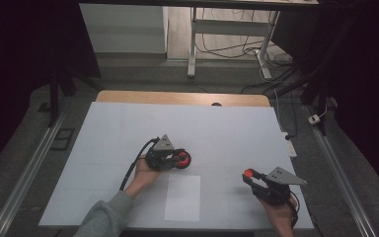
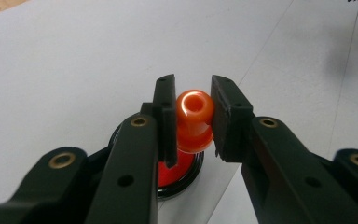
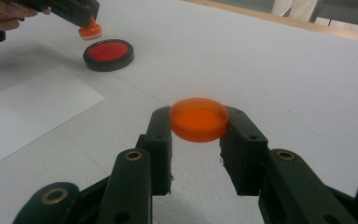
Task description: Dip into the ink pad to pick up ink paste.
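Observation:
My left gripper [image 2: 193, 99] is shut on a small orange stamp [image 2: 194, 119], pads pressing its knob from both sides. Under it lies a round black ink pad with a red face [image 2: 177, 176]. In the right gripper view the stamp [image 3: 90, 31] hangs a little above the pad's [image 3: 108, 53] far rim, apart from it. My right gripper [image 3: 199, 126] is shut on a shallow round orange lid [image 3: 199, 119], held above the table. In the high view the left gripper [image 1: 174, 159] is mid-table beside the pad [image 1: 183, 159]; the right gripper [image 1: 250, 176] is at the front right.
A white sheet of paper [image 1: 183, 197] lies flat near the front edge, between the two hands. The white table cover [image 1: 212, 128] stretches to a wooden back edge [image 1: 177, 97]. Beyond stand table legs and loose cables on the floor.

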Available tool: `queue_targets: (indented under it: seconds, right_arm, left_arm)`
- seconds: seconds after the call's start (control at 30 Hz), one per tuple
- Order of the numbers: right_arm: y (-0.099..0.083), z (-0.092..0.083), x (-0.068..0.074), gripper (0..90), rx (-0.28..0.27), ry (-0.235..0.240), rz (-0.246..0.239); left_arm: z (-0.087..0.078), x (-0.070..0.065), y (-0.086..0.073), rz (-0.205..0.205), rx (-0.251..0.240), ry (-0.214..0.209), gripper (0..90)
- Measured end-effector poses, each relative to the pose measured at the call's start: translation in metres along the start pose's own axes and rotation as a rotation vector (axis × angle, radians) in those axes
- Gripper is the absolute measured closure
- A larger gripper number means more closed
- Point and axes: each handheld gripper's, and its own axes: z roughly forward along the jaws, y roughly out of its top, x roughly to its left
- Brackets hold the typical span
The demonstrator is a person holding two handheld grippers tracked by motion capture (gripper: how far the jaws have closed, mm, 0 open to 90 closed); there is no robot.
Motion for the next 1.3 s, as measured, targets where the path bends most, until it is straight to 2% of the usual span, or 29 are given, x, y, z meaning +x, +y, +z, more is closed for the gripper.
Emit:
queue_targets:
  seconds: [0.7,1.07,1.3]
  right_arm:
    - [0.0,0.0,0.0,64.4,0.002,0.002,0.003]
    - [0.0,0.001,0.0,64.4,0.003,0.005,0.001]
    - [0.0,0.001,0.0,64.4,0.003,0.006,0.001]
  left_arm:
    - [0.01,0.003,-0.006,-0.002,0.032,0.008,72.7]
    - [0.012,0.006,-0.009,0.003,0.039,0.048,72.7]
    - [0.018,0.004,-0.012,0.029,0.073,0.059,72.7]
